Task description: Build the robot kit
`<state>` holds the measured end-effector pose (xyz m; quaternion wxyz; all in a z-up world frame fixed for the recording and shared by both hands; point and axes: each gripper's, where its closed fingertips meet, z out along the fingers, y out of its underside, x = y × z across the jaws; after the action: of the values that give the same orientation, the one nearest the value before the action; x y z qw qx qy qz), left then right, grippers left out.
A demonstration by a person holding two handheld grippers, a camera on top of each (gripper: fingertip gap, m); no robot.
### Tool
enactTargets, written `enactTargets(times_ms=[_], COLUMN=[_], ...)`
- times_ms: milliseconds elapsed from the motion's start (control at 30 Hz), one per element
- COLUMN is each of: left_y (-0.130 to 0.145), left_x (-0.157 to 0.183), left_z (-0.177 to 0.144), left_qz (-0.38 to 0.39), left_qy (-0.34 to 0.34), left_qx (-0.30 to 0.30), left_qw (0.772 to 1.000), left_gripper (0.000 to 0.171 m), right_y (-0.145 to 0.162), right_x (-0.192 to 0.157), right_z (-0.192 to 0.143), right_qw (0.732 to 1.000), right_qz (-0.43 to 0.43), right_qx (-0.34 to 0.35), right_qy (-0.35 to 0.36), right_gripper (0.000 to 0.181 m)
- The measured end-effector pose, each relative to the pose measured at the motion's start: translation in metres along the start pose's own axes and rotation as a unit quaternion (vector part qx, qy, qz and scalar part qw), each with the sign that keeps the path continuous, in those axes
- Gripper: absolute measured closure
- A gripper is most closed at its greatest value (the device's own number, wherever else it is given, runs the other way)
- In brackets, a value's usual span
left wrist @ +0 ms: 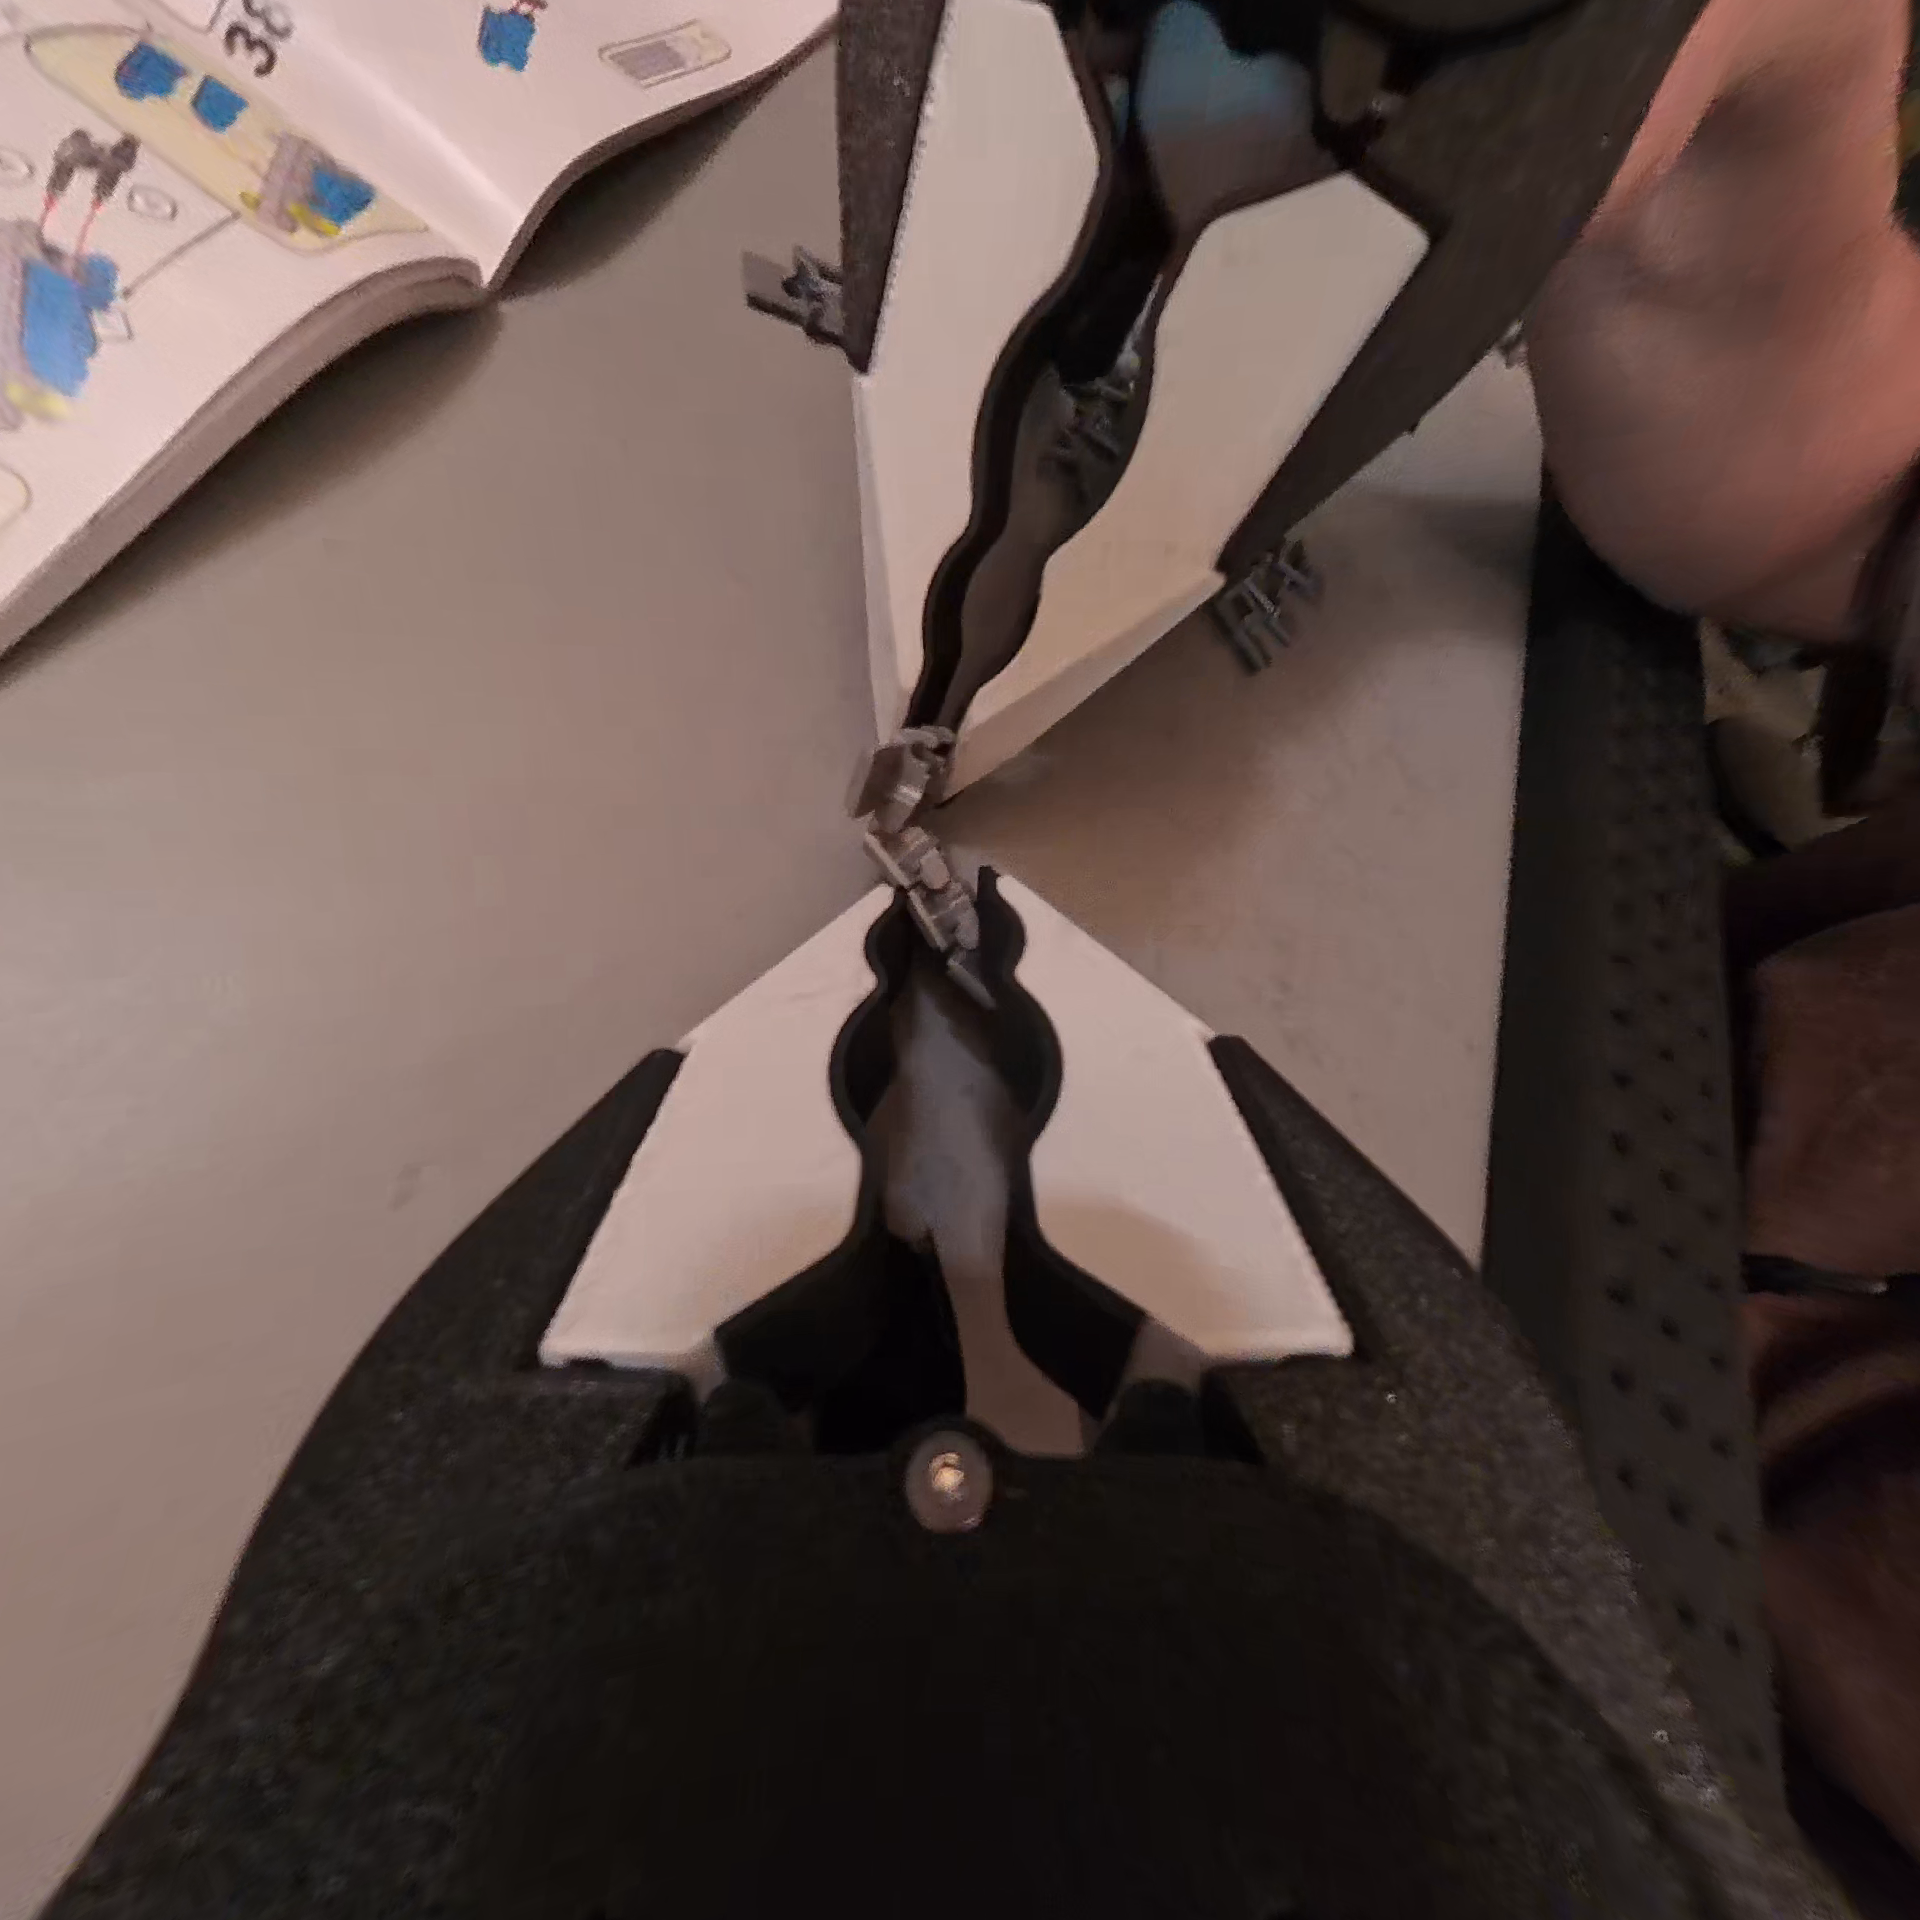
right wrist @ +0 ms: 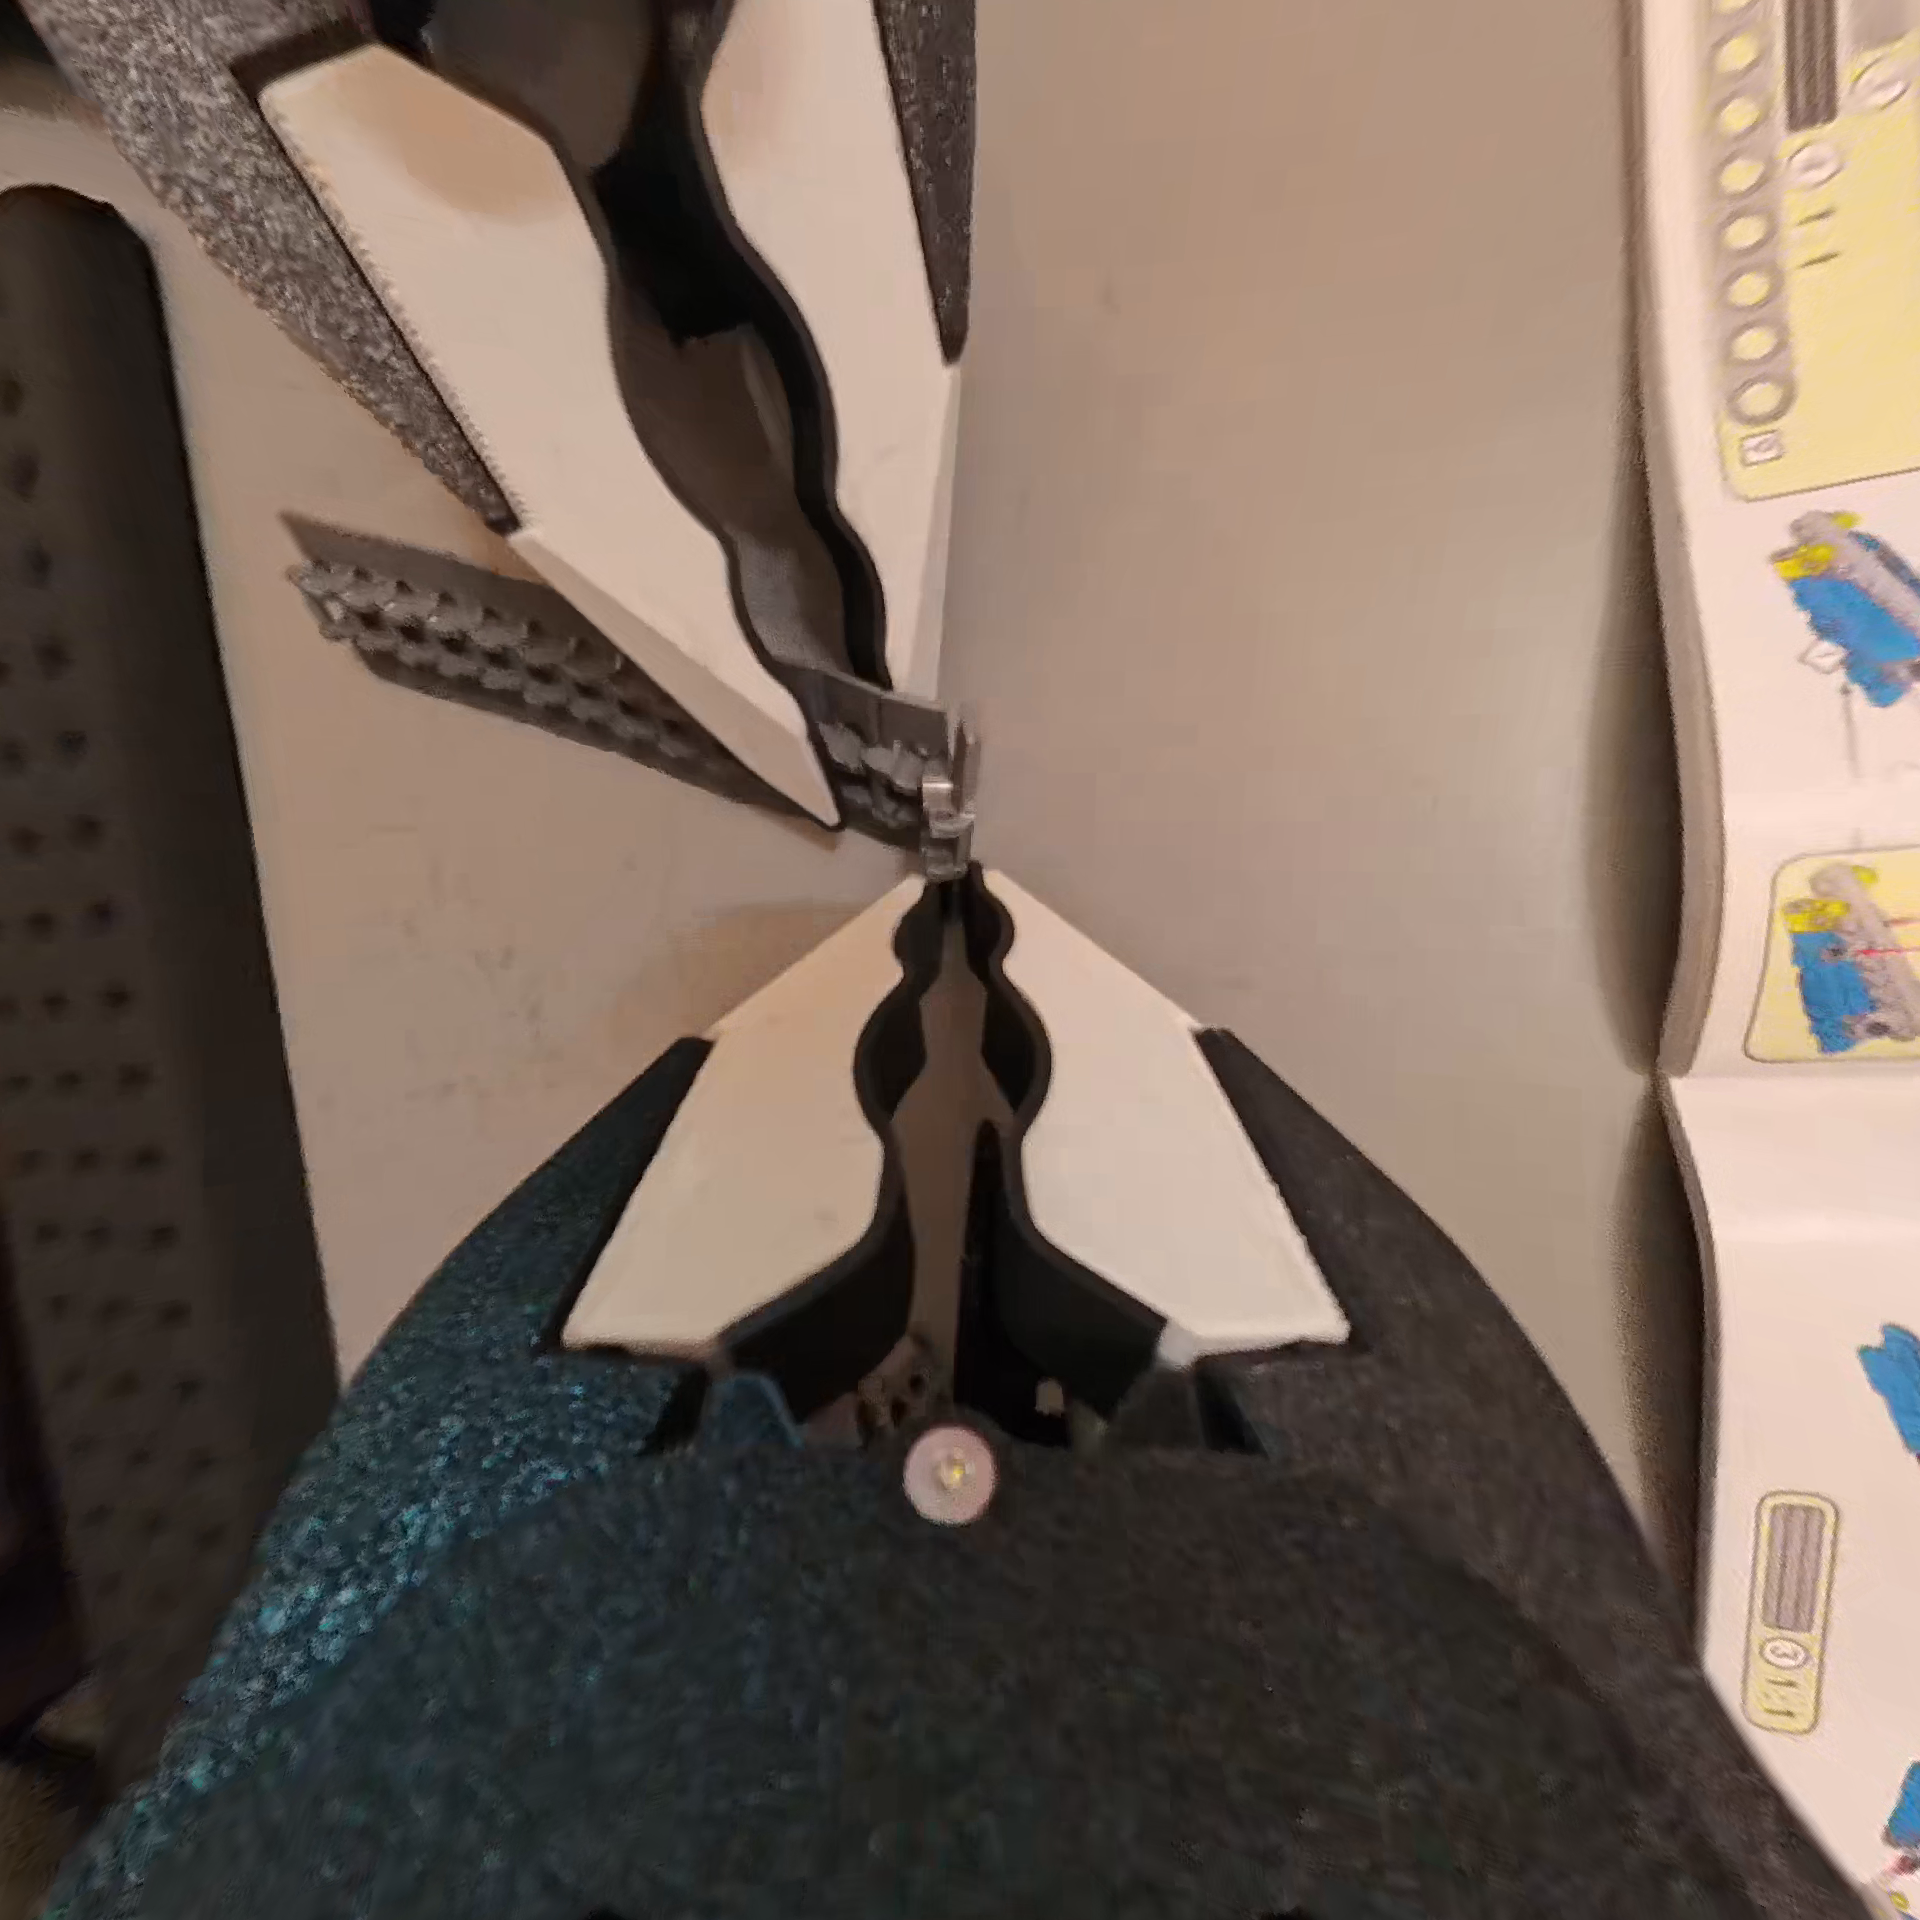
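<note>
While left gripper (left wrist: 940, 914) & right gripper (right wrist: 951, 883) each pinch grey track links (left wrist: 925, 883) tip-to-tip; open booklet (left wrist: 260, 208) at table (left wrist: 468, 831) edge; perforated tray (left wrist: 1621, 1039) beside.

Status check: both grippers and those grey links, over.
Left gripper shut on grey link strip. Right gripper shut on single link, tip to tip with left. Links touching. Manual and tray off to the sides.
</note>
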<state>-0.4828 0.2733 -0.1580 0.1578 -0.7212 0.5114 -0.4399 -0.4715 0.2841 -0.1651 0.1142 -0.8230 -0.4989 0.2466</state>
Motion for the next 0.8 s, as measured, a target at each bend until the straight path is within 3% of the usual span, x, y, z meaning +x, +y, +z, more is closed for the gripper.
enactTargets(times_ms=[200, 800], left_y=[-0.0005, 0.0009], left_x=[-0.0019, -0.0061], left_z=[-0.0008, -0.0014], left_qz=[-0.042, -0.101], left_qy=[0.012, 0.035], left_qx=[0.007, 0.003], left_qw=[0.999, 0.994], left_gripper=[0.161, 0.16], right_y=[-0.0009, 0.0003], right_x=[-0.0005, 0.0048], right_z=[0.0001, 0.0041], right_qw=[0.998, 0.995], right_qz=[0.059, 0.036], right_qx=[0.001, -0.027], right_qy=[0.013, 0.086], right_gripper=[0.177, 0.178])
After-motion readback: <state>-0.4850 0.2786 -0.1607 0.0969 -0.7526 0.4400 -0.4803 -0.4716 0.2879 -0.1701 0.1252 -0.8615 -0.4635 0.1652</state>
